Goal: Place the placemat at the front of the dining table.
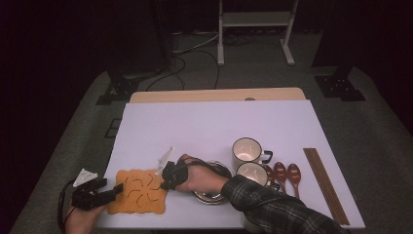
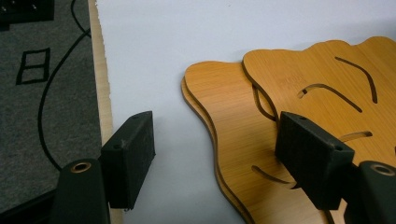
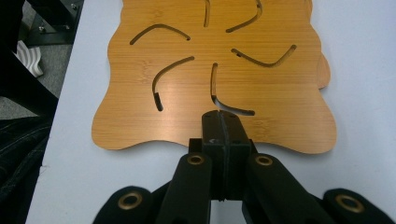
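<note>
At the near left corner of the bench (image 1: 292, 105) lie two wooden trivets, stacked and slightly offset, the upper trivet (image 2: 322, 88) shifted off the lower trivet (image 2: 219, 121) so that a rim of the lower one shows along one side. The left gripper (image 1: 109, 191) comes in from the bench's left edge with its jaws open, one jaw over bare bench, the other over the stack's near edge, pressing on nothing. The right gripper (image 3: 223, 133) sits at the stack's opposite edge, toward the middle of the bench, its jaws closed together with nothing between them, tips resting at or just over the upper trivet's rim. The stack lies between the two grippers; the left looks better placed to grasp its edge.
</note>
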`<move>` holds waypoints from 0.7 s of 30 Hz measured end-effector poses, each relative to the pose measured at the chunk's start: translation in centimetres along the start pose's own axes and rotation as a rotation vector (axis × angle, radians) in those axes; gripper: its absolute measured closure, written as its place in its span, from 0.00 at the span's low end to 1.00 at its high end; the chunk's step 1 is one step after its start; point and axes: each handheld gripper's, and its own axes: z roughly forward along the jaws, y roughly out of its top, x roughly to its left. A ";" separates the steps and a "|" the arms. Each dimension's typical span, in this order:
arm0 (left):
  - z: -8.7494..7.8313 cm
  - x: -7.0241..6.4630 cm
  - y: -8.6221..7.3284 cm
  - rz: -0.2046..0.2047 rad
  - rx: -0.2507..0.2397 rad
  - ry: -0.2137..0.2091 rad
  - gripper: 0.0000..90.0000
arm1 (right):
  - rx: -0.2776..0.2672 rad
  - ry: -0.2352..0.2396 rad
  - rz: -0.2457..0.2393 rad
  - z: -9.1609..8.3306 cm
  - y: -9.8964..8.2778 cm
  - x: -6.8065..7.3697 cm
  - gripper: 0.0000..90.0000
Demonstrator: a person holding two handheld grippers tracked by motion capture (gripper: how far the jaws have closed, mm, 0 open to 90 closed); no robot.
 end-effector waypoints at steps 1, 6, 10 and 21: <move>0.0 0.0 0.0 -0.002 -0.002 0.000 0.31 | 0.000 0.000 0.001 0.0 0.0 0.0 0.99; 0.0 0.0 0.0 -0.001 -0.001 0.001 0.31 | 0.003 -0.003 -0.002 0.0 0.0 0.0 0.99; 0.0 0.0 0.0 0.001 0.001 0.001 0.31 | 0.004 -0.004 -0.004 0.0 0.0 0.0 0.99; -0.3 0.1 0.3 0.005 -0.004 0.014 0.31 | 0.020 -0.007 -0.008 0.2 -0.1 0.1 0.99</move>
